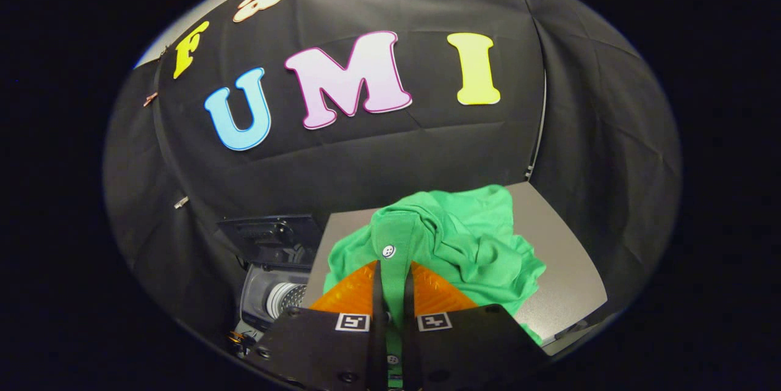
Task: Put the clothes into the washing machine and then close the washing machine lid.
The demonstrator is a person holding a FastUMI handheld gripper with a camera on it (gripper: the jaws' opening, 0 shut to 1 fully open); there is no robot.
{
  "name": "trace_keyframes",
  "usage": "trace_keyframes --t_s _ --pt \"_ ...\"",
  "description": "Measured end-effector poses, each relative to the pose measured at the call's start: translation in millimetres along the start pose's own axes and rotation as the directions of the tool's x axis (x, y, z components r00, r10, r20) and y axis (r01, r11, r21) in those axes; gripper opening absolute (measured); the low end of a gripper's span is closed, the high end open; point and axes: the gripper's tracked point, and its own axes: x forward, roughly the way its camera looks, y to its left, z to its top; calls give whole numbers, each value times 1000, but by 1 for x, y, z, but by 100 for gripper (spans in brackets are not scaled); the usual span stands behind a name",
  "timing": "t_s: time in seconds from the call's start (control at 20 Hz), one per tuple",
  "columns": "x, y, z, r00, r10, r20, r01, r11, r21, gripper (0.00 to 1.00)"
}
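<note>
Right now we have the green shirt (464,238) pinched by its button placket, the strip of cloth running straight down between our fingers (392,293), which are drawn together and clamped on it from both sides. One white button (388,251) sits on the placket just ahead of the fingertips, and a second button (392,359) shows lower down in the narrow slot between the finger bases. Beyond the fingers the rest of the shirt lies in a rumpled heap, its folds spreading mostly to the right, with the collar end rising toward us. We see the heap resting on a grey surface (567,257), bare along its right side and far corner. To the left of that surface, and lower, stands the washing machine (268,275): its dark lid (271,235) is tipped up and open, and under it we can make out the pale, perforated drum (287,298). No part of the shirt is inside the machine. Behind everything hangs the booth's black cloth wall (396,159), creased and wrapping round both sides.
</note>
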Motion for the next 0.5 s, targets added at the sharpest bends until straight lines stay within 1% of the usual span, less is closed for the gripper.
trace_keyframes --t_s 0.2,0.4,0.5 --pt "-3 46 5 999 47 10 -47 999 -13 14" --pt "5 99 -6 994 105 -16 -105 994 3 14" --pt "12 126 -13 991 128 -29 -128 992 -13 14"
